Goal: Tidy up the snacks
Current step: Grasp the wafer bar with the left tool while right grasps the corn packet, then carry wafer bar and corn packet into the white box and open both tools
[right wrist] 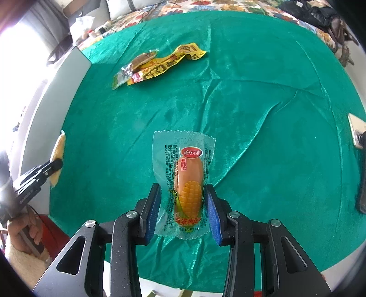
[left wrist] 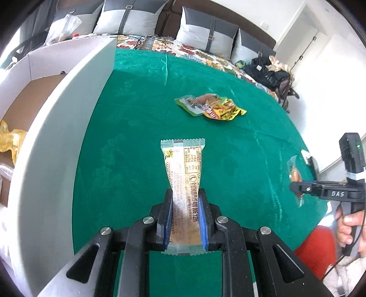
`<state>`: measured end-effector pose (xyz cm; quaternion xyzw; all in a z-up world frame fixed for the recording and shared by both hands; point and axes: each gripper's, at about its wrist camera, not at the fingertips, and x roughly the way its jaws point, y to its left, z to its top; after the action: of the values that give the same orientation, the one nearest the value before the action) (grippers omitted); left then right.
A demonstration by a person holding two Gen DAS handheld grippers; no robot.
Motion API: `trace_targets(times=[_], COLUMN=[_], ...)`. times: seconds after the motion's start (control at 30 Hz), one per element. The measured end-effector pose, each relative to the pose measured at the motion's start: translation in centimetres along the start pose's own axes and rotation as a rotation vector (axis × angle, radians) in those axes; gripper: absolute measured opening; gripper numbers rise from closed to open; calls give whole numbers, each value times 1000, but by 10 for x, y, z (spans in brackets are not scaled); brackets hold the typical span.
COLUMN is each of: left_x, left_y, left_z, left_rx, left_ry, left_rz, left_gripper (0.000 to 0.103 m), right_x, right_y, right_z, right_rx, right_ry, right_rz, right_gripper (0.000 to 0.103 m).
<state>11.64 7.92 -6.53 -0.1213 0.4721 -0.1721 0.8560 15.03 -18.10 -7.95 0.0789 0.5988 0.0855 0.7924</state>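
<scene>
Clamped between blue pads at the lower centre of the left wrist view, the tan snack bar (left wrist: 184,194), in a clear crimped wrapper with black print, is running lengthwise up the frame, far end fanning out over the green cloth (left wrist: 128,141). The left gripper (left wrist: 185,196) is pinching it tightly. In the right wrist view the right gripper (right wrist: 181,201) is squeezing the corn sausage packet (right wrist: 186,182), also pointing up-frame. Two loose snack packets (left wrist: 210,106) are lying upper centre.

Grey pillows (left wrist: 135,18), black bag (left wrist: 267,70)
</scene>
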Motion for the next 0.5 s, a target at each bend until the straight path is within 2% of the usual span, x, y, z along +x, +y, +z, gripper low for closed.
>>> trace_targets(times=[0.13, 0.23, 0.33, 0.43, 0.5], left_x=[-55, -104, -139, -158, -161], left_y=[-3, 12, 47, 97, 130], left_z=[11, 18, 23, 24, 20], left_rx=[-29, -41, -86, -145, -192], left_ry=[-102, -186, -224, -235, -230], left_rz=[-60, -50, 11, 142, 208], left_gripper=[19, 19, 19, 19, 19], right_x=[-22, -39, -52, -58, -55], right_y=[49, 101, 167, 236, 279], right_z=[13, 26, 35, 38, 36], right_rx=[-77, -148, -239, -344, -426], right_ry=[-48, -91, -124, -144, -158], right_rz=[65, 139, 217, 299, 319], right_gripper=[41, 41, 41, 41, 42])
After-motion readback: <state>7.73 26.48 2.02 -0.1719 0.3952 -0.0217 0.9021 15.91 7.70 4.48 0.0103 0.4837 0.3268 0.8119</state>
